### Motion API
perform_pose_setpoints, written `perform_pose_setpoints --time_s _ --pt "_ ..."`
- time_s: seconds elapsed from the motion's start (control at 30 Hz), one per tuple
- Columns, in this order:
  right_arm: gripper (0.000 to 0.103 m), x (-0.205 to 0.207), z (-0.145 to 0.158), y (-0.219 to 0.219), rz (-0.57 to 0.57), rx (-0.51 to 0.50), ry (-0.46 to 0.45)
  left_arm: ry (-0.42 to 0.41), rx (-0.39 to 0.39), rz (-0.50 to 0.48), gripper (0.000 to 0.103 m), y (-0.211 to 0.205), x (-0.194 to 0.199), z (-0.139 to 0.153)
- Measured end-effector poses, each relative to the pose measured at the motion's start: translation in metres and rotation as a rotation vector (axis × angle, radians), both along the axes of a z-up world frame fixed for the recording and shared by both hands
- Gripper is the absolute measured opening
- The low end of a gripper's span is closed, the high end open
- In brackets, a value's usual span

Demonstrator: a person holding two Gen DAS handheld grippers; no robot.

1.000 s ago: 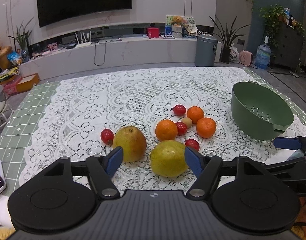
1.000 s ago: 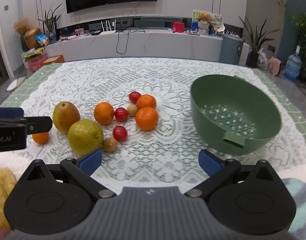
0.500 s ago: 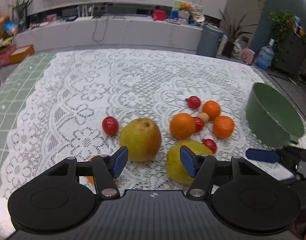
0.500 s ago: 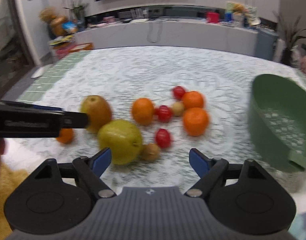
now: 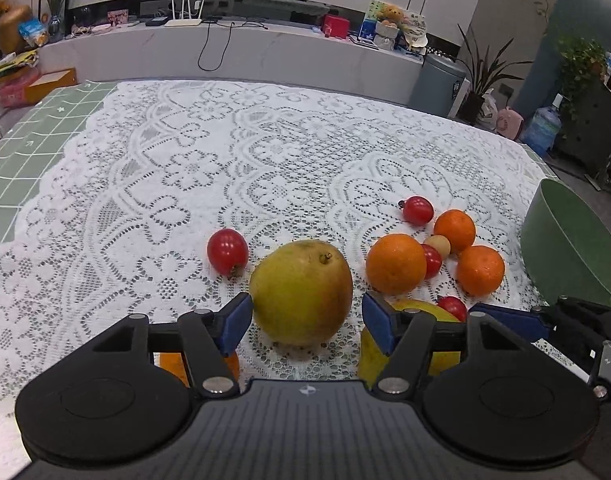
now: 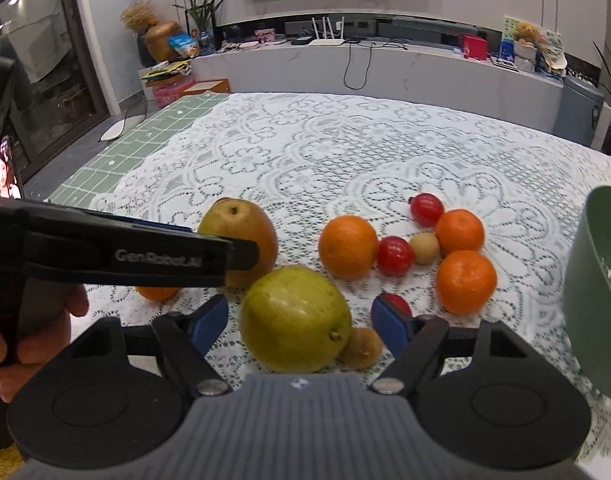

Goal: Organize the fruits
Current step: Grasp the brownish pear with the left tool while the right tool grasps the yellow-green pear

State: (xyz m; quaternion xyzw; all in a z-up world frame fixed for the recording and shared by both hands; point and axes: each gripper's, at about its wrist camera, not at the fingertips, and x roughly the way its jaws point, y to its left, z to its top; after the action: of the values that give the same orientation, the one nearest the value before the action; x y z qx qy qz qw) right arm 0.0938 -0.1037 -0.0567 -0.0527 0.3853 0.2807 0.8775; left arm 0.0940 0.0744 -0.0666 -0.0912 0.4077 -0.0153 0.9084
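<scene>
My left gripper is open, with a yellow-brown pear between its blue pads, apart from both. My right gripper is open around a green-yellow pear; that pear is partly hidden in the left wrist view. The yellow-brown pear also shows in the right wrist view behind the left gripper's finger. Oranges, red cherry tomatoes and a small brown fruit lie on the lace cloth. The green colander stands at the right.
A small orange lies under the left gripper's left finger. The lace tablecloth covers a green checked cloth. A phone shows at the far left. A TV bench runs behind the table.
Both grippers moved forward and down. The left one now has the yellow-brown pear between its pads; the right one swung left and now brackets the green-yellow pear.
</scene>
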Motion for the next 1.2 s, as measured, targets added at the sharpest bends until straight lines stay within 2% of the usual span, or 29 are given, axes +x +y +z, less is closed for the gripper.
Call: perform_pose_setpoints --time_s 0.23,0.53,0.67,0.77,1.0,1.2 --pt "0.076 0.005 -0.007 0.007 -0.010 -0.006 0.003 -0.001 0.035 -0.006 0.077 -0.002 0.009 -0.009" --pt "0.071 0.008 -0.018 0.018 -0.002 -0.032 0.004 -0.009 0.008 -0.002 0.078 -0.001 0.017 -0.016" --pt "0.068 0.008 -0.019 0.019 -0.007 -0.036 0.005 -0.009 0.019 -0.001 0.078 -0.004 0.019 -0.018" --pt "0.068 0.008 -0.020 0.018 -0.007 -0.041 0.005 0.000 0.021 -0.011 0.073 -0.005 0.019 -0.021" --pt "0.068 0.005 -0.020 0.020 0.000 -0.051 -0.014 -0.007 -0.018 0.007 0.073 0.001 0.017 -0.021" --pt "0.067 -0.001 -0.016 0.017 -0.003 -0.035 -0.039 -0.033 -0.007 0.031 0.073 0.003 0.011 -0.016"
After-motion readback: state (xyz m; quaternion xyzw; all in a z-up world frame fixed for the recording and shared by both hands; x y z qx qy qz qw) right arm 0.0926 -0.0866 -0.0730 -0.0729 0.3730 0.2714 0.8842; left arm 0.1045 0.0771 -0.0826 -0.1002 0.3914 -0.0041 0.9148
